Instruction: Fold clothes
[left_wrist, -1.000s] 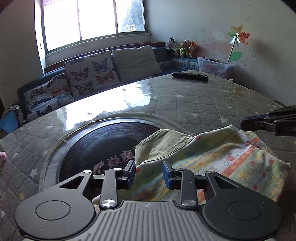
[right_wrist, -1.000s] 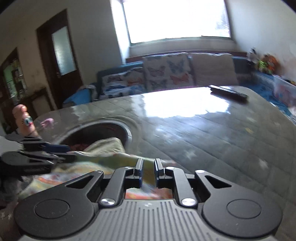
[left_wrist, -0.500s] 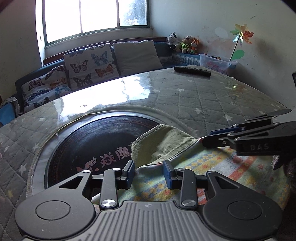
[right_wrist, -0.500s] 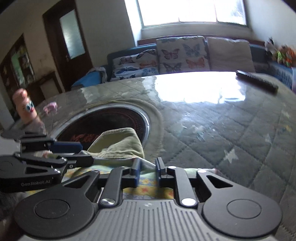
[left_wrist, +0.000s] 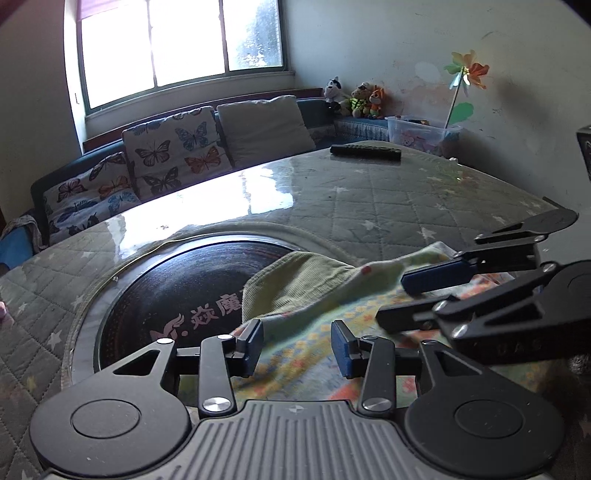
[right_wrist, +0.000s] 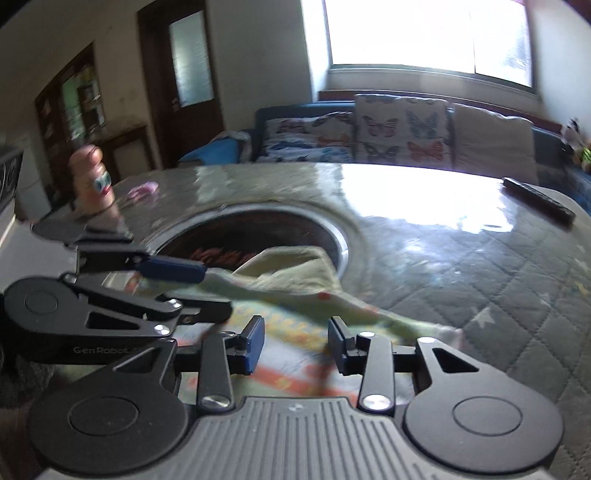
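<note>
Garment (left_wrist: 314, 291): soft cloth, ribbed green edge, printed matt body. Table (left_wrist: 388, 206): quilted fabric under a glossy clear sheet that mirrors the window. Round inset (left_wrist: 173, 291): dark, smooth, shiny. Left gripper (left_wrist: 297, 345): matt black plastic, bright metal rivets.

Both tools (left_wrist: 297, 345) (right_wrist: 296, 345) are black, with blue pads, silver screws, ribbed grey bases.

Garment (right_wrist: 295, 314) motion-blurred; near part hidden behind right gripper (right_wrist: 296, 345).
</note>
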